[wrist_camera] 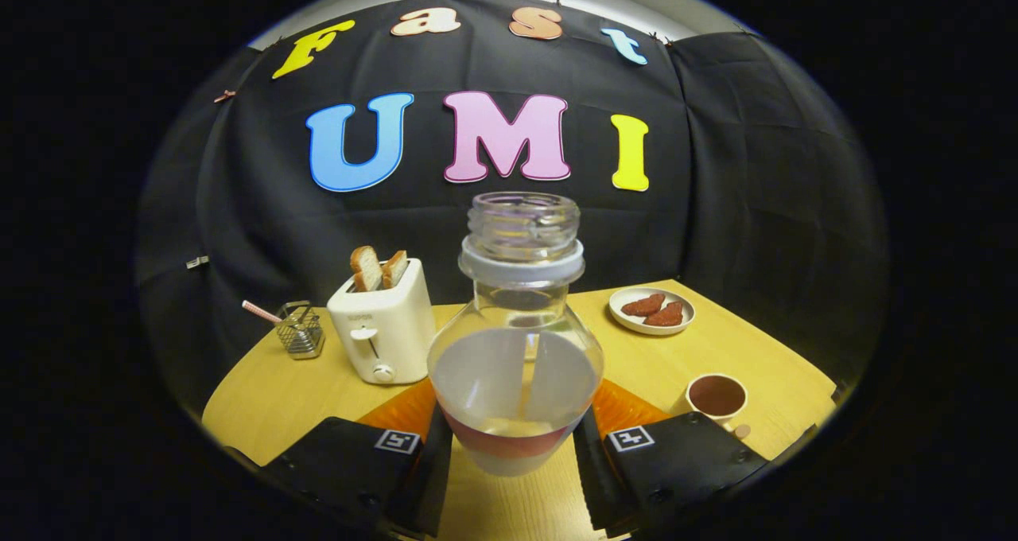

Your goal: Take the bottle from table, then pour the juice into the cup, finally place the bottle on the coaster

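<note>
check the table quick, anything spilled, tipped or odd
Nothing stands out. The open bottle stands upright between the gripper fingers over the orange coaster; cup, toaster and plate are upright, with no visible spill.

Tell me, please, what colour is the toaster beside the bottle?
Cream white, clearest in the gripper view.

A white toaster [382, 330] stands toward the back of the wooden counter [270, 402], with two slices of toast [378, 268] sticking up from its slots. Just to one side of it sits a small wire basket [300, 331] with a striped straw [261, 311] leaning out. Well apart on the other side, a white plate [651, 311] carries two reddish-brown pieces of food [654, 309].
</note>
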